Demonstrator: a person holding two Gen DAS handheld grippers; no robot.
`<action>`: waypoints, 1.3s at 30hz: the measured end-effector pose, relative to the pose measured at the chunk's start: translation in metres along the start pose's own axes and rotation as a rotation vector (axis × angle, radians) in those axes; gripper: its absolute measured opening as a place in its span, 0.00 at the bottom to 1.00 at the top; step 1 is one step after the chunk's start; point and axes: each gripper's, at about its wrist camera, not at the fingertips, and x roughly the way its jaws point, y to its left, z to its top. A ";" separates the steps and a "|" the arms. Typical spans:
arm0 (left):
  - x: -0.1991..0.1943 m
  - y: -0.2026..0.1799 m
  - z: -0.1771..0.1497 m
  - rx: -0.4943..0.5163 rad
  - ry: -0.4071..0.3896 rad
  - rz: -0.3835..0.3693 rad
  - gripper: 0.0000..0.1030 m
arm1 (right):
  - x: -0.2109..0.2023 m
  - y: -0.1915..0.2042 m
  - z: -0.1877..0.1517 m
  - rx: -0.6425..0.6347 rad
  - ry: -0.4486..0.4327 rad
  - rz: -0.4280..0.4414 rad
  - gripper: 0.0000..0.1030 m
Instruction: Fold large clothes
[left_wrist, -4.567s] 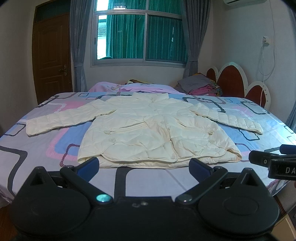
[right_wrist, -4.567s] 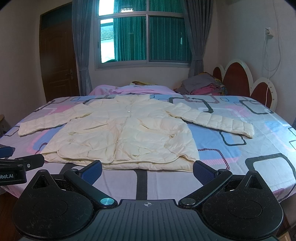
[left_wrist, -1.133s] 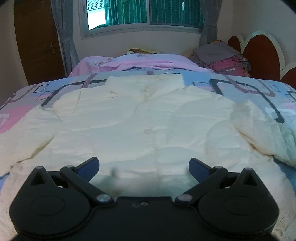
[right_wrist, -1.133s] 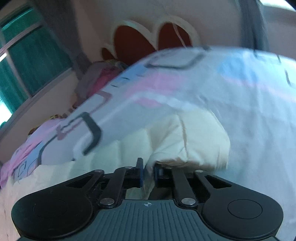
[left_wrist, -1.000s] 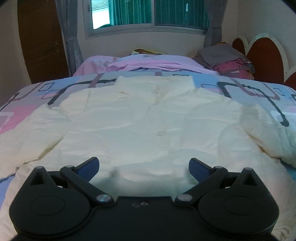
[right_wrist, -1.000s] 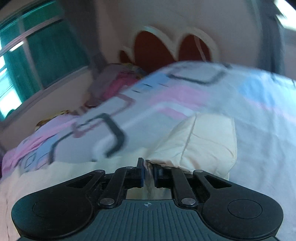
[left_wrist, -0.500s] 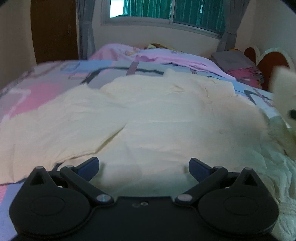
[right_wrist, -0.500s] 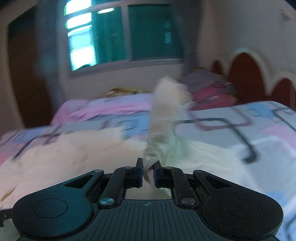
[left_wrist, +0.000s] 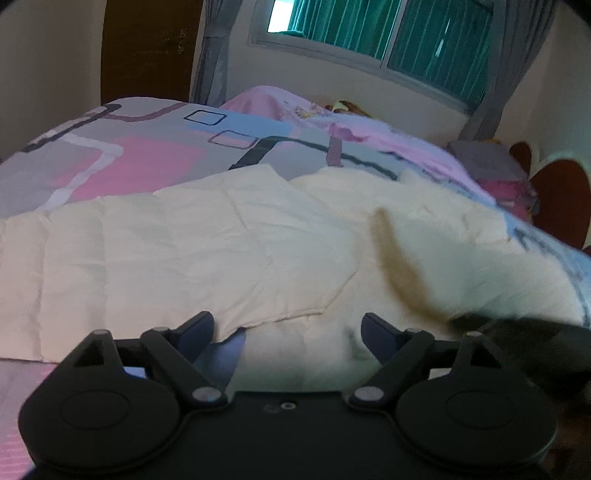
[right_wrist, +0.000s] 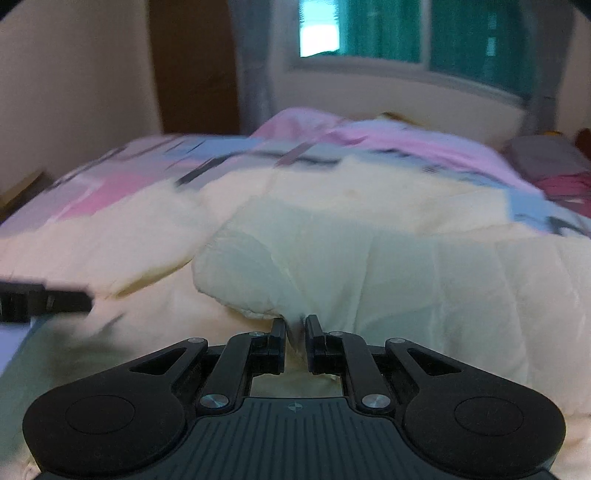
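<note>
A cream padded jacket (left_wrist: 229, 240) lies spread on the patterned bed sheet (left_wrist: 122, 162), its left sleeve (left_wrist: 55, 273) stretched out to the left. My left gripper (left_wrist: 287, 326) hovers low over the jacket's left underarm edge. Its jaws stand wide and are closing, and the pads press on nothing. My right gripper (right_wrist: 294, 325) is shut on the cuff of the right sleeve (right_wrist: 258, 266), which it holds folded over the jacket body (right_wrist: 424, 266). The right gripper shows as a dark blur (left_wrist: 524, 343) at the right of the left wrist view. The left gripper (right_wrist: 40, 299) shows at the left edge of the right wrist view.
A pink blanket (left_wrist: 332, 122) lies bunched at the far side of the bed under the window (left_wrist: 369, 26). A pile of folded clothes (left_wrist: 495, 173) sits by the red headboard (left_wrist: 557, 199). A brown door (left_wrist: 147, 48) stands at the far left.
My right gripper has swung the sleeve from the bed's right side across onto the jacket body. My left gripper has moved left toward the left underarm, and its jaws have narrowed a little.
</note>
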 end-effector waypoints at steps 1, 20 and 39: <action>0.000 0.000 0.001 -0.009 -0.001 -0.018 0.84 | 0.004 0.004 -0.002 -0.016 0.002 -0.008 0.10; 0.066 -0.064 0.012 0.007 0.066 -0.222 0.39 | -0.110 -0.185 -0.039 0.458 -0.117 -0.397 0.31; 0.038 -0.067 0.013 0.083 -0.112 -0.053 0.42 | -0.111 -0.227 -0.047 0.406 -0.132 -0.384 0.31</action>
